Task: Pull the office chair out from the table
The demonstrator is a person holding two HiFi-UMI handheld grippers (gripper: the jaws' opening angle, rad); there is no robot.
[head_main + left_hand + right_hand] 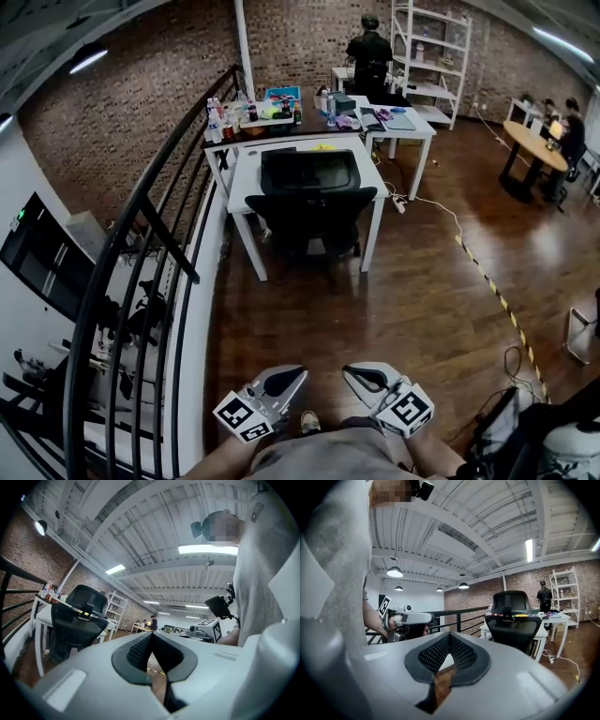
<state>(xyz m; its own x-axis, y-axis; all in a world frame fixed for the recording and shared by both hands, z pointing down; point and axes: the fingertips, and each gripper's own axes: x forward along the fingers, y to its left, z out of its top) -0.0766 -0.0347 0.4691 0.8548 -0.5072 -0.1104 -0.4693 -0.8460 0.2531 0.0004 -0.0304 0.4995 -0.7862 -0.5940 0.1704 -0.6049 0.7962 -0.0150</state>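
My left gripper (298,373) and my right gripper (351,373) sit side by side at the near edge. Both have their jaws pressed together with nothing between them. The black mesh-backed office chair (309,204) stands far ahead of my fingertips, well apart from them, across the brown wooden floor (422,300). Its backrest faces me and its seat is tucked under the white rectangular table (246,176). A black metal railing (159,281) runs along my left.
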